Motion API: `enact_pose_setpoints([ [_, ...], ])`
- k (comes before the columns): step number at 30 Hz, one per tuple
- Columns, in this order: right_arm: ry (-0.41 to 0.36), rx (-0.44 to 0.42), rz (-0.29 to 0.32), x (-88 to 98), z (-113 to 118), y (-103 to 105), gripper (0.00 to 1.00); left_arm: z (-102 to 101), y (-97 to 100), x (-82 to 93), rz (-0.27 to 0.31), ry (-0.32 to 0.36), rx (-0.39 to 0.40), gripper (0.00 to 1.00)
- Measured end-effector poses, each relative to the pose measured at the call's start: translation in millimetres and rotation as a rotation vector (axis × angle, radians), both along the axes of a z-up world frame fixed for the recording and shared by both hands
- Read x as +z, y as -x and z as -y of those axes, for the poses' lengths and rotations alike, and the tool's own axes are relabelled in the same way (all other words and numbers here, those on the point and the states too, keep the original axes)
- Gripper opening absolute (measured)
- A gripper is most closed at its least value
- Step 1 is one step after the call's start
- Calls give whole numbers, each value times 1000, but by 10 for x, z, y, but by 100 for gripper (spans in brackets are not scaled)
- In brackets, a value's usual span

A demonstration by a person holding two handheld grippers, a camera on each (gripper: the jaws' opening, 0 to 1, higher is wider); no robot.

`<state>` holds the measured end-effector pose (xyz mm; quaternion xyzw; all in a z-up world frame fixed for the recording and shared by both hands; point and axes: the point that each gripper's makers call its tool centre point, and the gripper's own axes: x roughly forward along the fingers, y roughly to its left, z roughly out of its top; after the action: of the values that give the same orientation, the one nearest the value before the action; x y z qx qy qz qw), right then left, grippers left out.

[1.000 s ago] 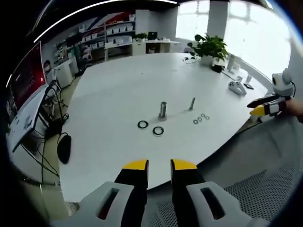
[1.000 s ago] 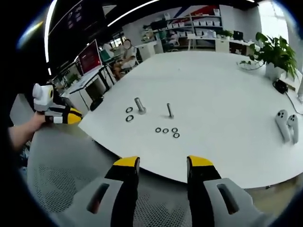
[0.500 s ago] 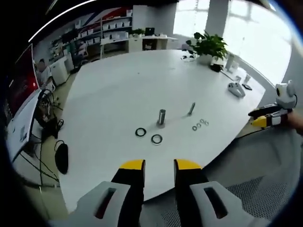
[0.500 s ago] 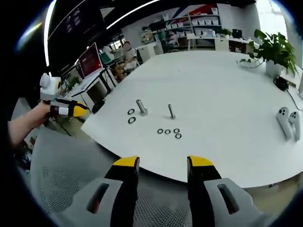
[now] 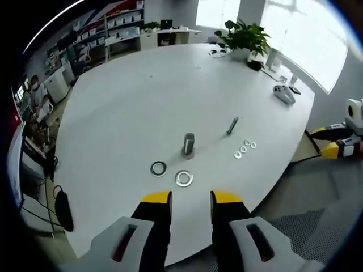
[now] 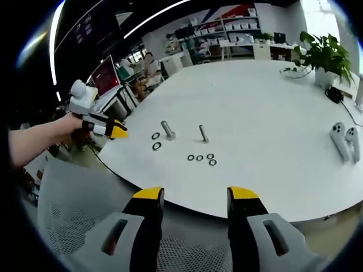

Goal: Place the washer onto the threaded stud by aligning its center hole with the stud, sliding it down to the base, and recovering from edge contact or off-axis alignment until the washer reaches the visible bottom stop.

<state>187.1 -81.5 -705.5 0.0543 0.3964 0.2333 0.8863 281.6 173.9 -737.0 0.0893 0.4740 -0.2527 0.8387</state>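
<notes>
Since both the left gripper (image 5: 190,198) and the right gripper (image 6: 195,194) hang part-open and empty, the washer (image 5: 184,178), flat on the table (image 5: 125,102) near the stud (image 5: 188,145), looks thin, stiff and slippery, best pinched by its rim.

White table (image 5: 130,96), broad, curved near edge. Potted plant (image 5: 245,38) at its far side; the same plant (image 6: 322,56) sits at far right in the right gripper view. Two white hand controllers (image 6: 342,144) lie side by side on the tabletop near the right edge, well apart from the plant. Small dark item (image 6: 334,97) on the table just beside the plant pot; cannot tell what. Shelving with white boxes (image 6: 238,29) along the back wall. Red-lit monitor (image 6: 106,72) on a side desk. Person seated (image 5: 34,93) beyond the table. Grey mesh chair back (image 6: 74,204) below the near edge.
</notes>
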Motion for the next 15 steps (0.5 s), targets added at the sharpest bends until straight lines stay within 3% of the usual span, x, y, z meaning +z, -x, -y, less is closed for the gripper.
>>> enact_pose_setpoints([
  [6,-4,-13,-4,-9,19,-5,45,111,-68,-272,-76,-16,-35,27],
  [9,-20,-28,5,9,23,-19,43,127,-95,-441,-123,-58,-68,27],
  [15,-20,-26,-5,-5,18,-11,43,165,-171,-654,-184,-81,-69,28],
])
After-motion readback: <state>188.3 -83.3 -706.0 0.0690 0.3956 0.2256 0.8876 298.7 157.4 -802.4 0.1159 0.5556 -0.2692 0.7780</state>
